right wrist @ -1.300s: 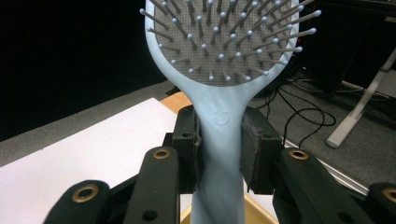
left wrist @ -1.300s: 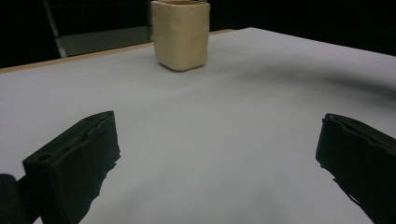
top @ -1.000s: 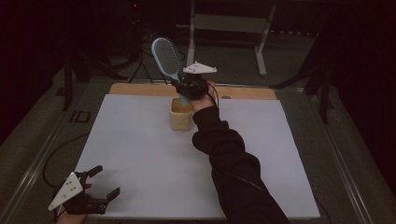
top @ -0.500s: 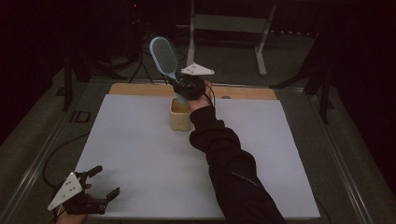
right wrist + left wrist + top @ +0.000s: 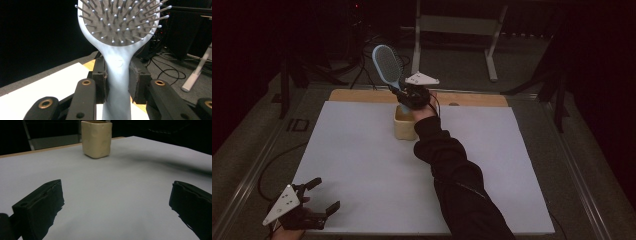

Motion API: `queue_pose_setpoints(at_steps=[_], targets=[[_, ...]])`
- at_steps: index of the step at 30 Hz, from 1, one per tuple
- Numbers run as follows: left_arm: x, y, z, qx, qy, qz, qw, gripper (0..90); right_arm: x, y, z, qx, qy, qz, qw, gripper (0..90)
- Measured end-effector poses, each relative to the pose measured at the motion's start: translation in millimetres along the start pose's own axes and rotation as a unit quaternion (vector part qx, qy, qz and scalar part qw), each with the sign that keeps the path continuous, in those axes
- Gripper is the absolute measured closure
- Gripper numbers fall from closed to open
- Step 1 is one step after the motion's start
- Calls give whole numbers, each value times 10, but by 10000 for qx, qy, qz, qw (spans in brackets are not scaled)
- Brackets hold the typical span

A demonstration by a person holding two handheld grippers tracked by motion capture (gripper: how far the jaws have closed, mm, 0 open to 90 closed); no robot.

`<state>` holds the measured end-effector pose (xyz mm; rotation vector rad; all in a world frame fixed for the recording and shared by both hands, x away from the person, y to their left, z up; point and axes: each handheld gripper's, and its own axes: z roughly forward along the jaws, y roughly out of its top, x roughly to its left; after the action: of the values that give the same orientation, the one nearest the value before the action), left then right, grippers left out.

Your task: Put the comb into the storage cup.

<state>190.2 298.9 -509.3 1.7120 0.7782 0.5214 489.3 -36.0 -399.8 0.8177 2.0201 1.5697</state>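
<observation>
A fixed overhead camera looks forward and down on the white tabletop [image 5: 362, 165]. The left gripper's camera skims low across it toward the squarish beige cup [image 5: 96, 138], which also stands centre frame [image 5: 404, 125] overhead. The right gripper's camera faces outward, close behind a pale blue plastic hairbrush [image 5: 117, 62].

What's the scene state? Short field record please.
held item: hairbrush, handle clamped in right gripper, head up
target: beige cup, upright at the far middle of the white table
brush vs cup: handle end just over the cup's mouth
left gripper: open, nothing in it, near left corner
</observation>
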Motion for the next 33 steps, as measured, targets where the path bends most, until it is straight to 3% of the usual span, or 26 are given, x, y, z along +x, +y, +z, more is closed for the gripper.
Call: queue_pose_setpoints(at_steps=[33], targets=[[5,-7,6,16,-34,-14,10000,0,-48,-330,46,90,104,-49,9999,704]])
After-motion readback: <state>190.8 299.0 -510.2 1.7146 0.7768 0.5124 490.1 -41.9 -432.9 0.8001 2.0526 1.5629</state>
